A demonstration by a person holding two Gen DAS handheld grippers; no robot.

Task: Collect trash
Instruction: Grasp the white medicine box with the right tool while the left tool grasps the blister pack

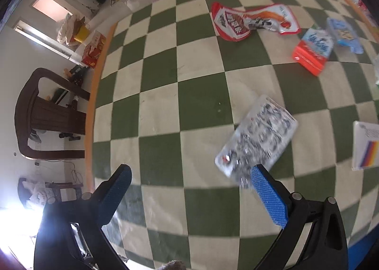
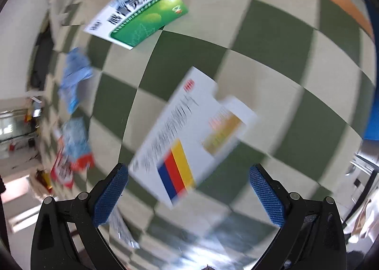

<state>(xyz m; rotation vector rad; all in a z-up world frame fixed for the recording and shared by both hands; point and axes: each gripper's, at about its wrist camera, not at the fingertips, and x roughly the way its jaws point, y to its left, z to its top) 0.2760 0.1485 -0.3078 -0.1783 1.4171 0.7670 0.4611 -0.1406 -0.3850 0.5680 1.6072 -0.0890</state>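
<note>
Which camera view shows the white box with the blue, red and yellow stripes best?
The right wrist view: the white striped box lies whole, though blurred, ahead of the open right gripper. The left wrist view shows only part of it, cut off at the right edge.

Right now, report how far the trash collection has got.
Done: nothing that these views show; no bin or bag is visible. In hand: nothing. The left gripper is open by the silver blister pack, and the right gripper is open over the white box with coloured stripes. Left on the checkered cloth: those two, the red snack wrapper, the red-and-blue packet, the blue packet and the green-and-white box.
</note>
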